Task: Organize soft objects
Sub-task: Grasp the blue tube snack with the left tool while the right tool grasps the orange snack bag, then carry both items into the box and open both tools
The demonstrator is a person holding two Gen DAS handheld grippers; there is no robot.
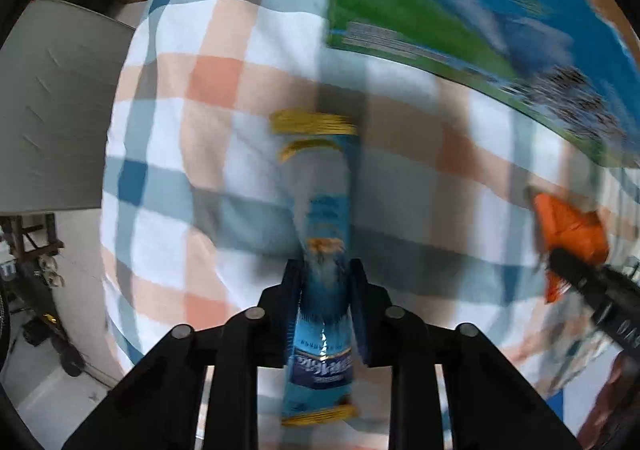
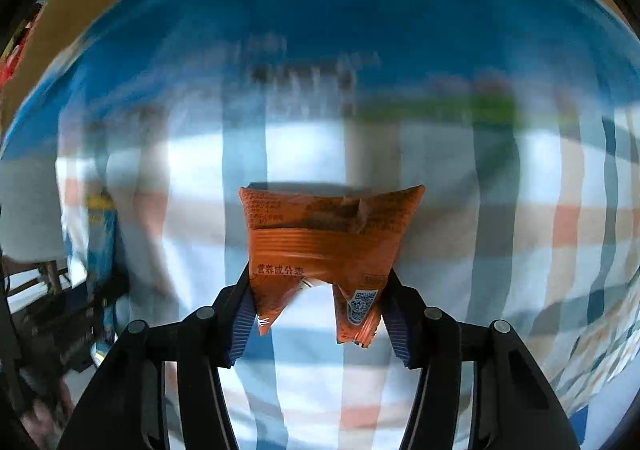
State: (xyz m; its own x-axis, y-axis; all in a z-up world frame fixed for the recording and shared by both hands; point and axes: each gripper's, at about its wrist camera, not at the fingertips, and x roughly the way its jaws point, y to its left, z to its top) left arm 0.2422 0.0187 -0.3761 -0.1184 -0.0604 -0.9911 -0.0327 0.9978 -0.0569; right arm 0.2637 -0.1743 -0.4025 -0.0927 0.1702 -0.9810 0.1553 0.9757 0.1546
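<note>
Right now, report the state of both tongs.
Left tongs: closed on the blue snack packet.
Right tongs: closed on the orange snack packet.

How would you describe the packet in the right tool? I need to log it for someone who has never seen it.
Over the checked cloth, in front of the big blue box, the right tool grips a small orange snack packet. It is crumpled with a code square, unlike the long blue packet in the left tool.
</note>
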